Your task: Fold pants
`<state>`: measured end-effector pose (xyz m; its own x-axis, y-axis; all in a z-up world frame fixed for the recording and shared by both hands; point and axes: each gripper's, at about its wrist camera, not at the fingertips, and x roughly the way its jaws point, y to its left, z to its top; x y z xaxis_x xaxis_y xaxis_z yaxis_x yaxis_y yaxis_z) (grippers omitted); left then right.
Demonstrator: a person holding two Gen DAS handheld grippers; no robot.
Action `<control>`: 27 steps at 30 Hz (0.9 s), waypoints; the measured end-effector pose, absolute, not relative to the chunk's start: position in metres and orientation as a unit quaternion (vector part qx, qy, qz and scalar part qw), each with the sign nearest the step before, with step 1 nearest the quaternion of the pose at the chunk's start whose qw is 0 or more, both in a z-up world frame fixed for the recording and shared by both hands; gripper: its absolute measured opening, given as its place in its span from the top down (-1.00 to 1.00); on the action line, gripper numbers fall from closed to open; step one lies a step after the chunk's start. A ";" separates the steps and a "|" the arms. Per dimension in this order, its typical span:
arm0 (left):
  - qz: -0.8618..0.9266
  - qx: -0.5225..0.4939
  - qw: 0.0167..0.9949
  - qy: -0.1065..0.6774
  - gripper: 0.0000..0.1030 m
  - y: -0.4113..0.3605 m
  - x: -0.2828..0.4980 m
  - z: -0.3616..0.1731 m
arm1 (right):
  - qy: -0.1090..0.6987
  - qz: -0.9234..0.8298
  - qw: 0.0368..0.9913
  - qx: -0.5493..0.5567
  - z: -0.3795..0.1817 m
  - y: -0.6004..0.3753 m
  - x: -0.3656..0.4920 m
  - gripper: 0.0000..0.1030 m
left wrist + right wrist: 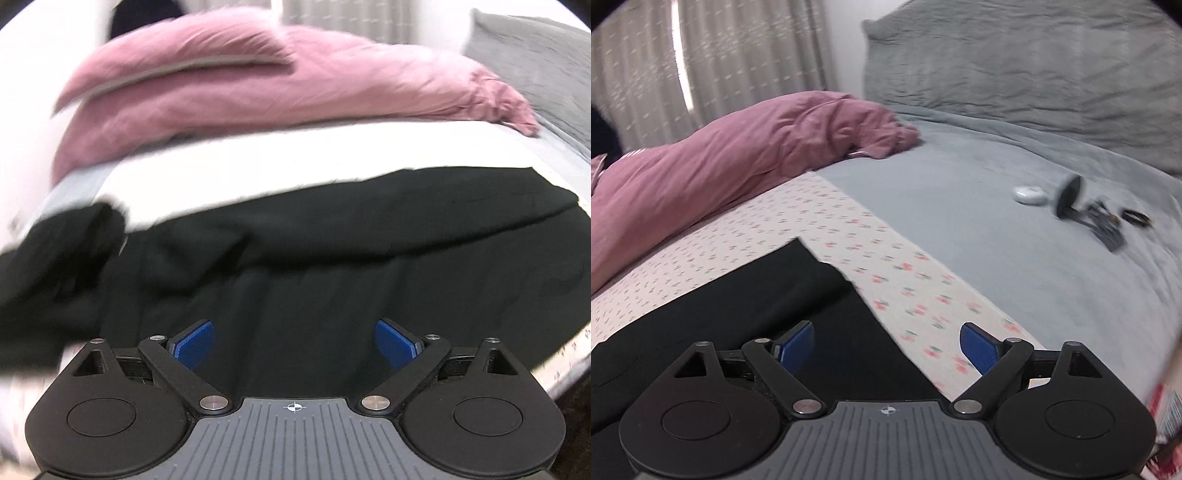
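Note:
Black pants (332, 258) lie spread across a floral white sheet on the bed, one layer folded over another, with a bunched end at the left (66, 251). My left gripper (294, 345) is open and empty, hovering over the middle of the pants. In the right wrist view the pants' right end (798, 291) lies on the sheet. My right gripper (886, 347) is open and empty, its left finger over the pants' edge and its right finger over the sheet.
A pink duvet (258, 85) lies bunched behind the pants. A grey pillow (1034, 62) and grey-blue blanket (979, 206) lie to the right. A white case (1030, 194), a black round object (1069, 197) and small dark items (1108, 225) sit on the blanket. Curtains (738, 59) hang behind.

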<state>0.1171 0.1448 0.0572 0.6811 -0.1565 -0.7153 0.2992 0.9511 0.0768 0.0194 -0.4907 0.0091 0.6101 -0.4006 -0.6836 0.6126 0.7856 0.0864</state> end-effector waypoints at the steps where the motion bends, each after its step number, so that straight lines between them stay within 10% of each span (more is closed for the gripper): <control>1: -0.130 0.102 0.912 0.377 -0.87 0.138 0.130 0.056 | 0.340 -0.278 0.885 0.152 0.009 -0.490 0.028 -0.73; 17: -0.150 0.240 0.878 0.385 -0.82 0.127 0.355 0.024 | 0.402 -0.229 0.874 0.150 -0.037 -0.514 0.178 -0.75; 27: -0.205 0.208 0.850 0.438 -0.38 0.130 0.408 -0.024 | 0.441 -0.228 0.864 0.086 -0.080 -0.522 0.257 -0.45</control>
<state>0.4078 0.1303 -0.0235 0.5323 -0.1654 -0.8302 0.5304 0.8295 0.1748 0.2568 -0.5224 -0.0795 0.5066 -0.3176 -0.8016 0.4689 0.8817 -0.0530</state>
